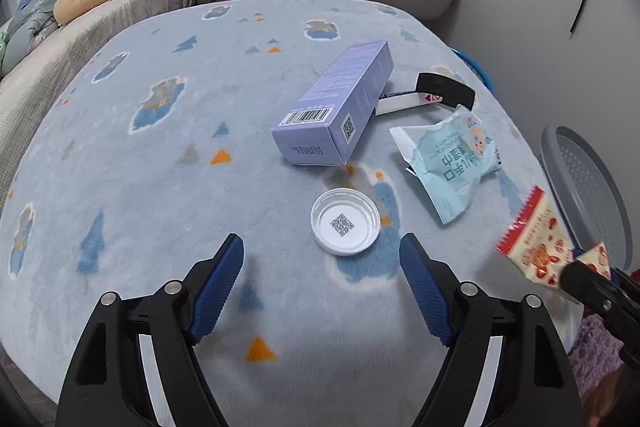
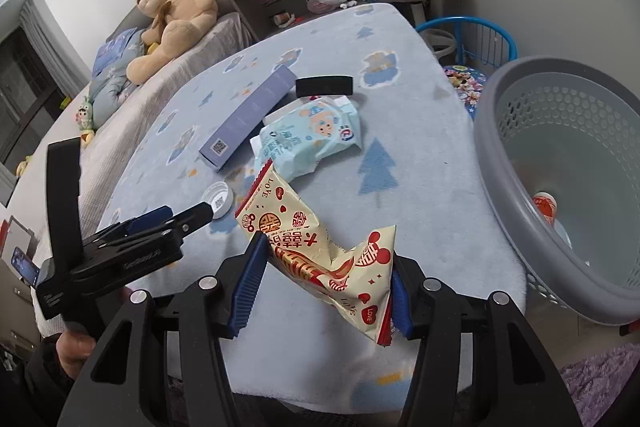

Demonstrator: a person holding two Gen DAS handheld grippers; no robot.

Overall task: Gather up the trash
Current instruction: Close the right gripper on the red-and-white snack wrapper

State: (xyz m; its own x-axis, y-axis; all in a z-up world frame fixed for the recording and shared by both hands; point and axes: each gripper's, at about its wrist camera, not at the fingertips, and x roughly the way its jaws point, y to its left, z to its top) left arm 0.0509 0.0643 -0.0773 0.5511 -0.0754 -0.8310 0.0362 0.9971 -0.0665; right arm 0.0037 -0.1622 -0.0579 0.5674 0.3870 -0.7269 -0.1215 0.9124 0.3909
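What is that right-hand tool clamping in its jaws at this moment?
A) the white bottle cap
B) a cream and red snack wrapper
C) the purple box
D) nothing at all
B: in the right wrist view the blue pads press on both sides of the cream and red snack wrapper, while the white cap and the purple box lie on the blanket.

Soft, even indoor light, strong fisheye bending.
Shadows are weak; corners go black; the red-and-cream wrapper [image 1: 536, 239] is blurred in the left wrist view.
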